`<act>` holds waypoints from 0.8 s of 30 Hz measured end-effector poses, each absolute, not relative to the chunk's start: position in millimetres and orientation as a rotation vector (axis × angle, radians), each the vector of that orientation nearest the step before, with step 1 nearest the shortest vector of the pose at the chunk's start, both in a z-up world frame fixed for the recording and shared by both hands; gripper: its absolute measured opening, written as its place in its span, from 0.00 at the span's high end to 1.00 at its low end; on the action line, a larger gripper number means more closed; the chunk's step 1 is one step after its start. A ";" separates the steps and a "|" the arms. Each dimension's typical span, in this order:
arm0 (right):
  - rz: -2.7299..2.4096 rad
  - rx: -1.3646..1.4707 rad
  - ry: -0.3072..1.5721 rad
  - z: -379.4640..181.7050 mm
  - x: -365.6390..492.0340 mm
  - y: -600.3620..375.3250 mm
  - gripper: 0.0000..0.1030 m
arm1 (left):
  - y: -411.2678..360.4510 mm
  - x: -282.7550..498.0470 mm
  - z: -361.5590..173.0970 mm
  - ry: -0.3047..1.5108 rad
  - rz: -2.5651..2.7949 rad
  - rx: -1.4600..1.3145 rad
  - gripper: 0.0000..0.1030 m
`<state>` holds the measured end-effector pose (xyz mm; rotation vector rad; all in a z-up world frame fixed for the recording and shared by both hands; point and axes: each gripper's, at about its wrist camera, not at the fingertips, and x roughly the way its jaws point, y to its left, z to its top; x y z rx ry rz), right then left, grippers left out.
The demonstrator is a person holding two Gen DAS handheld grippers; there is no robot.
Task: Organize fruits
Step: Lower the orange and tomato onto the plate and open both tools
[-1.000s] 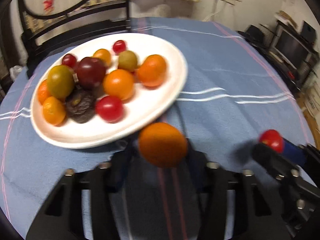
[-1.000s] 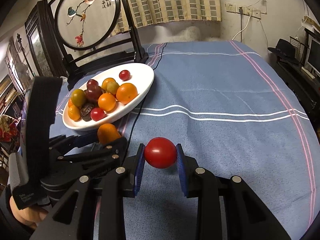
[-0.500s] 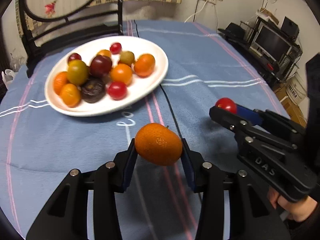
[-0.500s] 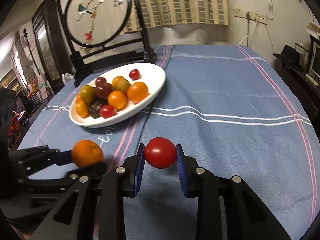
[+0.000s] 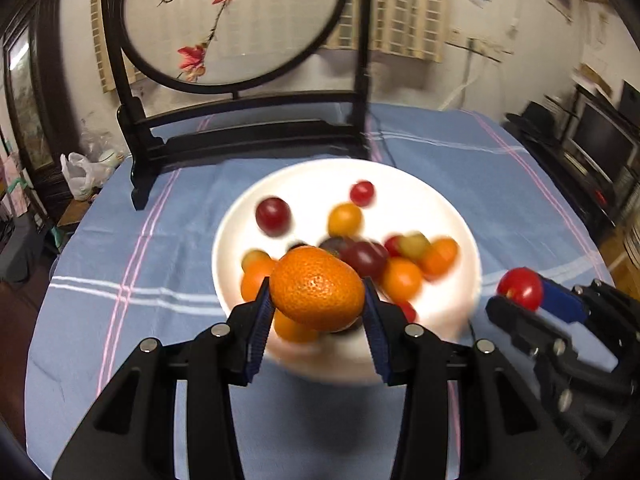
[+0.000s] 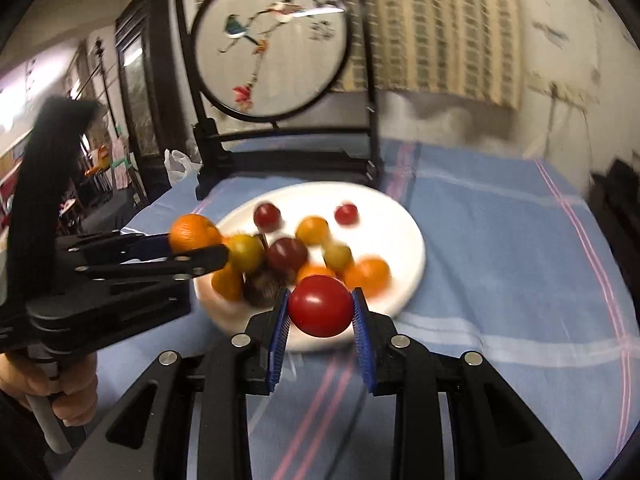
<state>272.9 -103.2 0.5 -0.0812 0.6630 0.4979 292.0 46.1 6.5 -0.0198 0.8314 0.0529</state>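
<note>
Here, an orange (image 5: 318, 289) is clamped between the pads of the left gripper (image 5: 318, 300), and a red tomato (image 6: 321, 305) is pinched in the right gripper (image 6: 321, 312). A white plate (image 5: 460, 224), crowded with small fruits, lies just ahead of and below both tools on a blue tablecloth (image 5: 120, 248). Each fruit is best lowered over a bare patch of plate before the jaws are eased apart, so that rolling is avoided.
</note>
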 end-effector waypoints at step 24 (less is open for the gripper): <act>0.367 -0.021 0.733 -14.2 290.3 -117.4 0.16 | 49.8 296.4 9.0 0.810 0.101 -0.090 0.24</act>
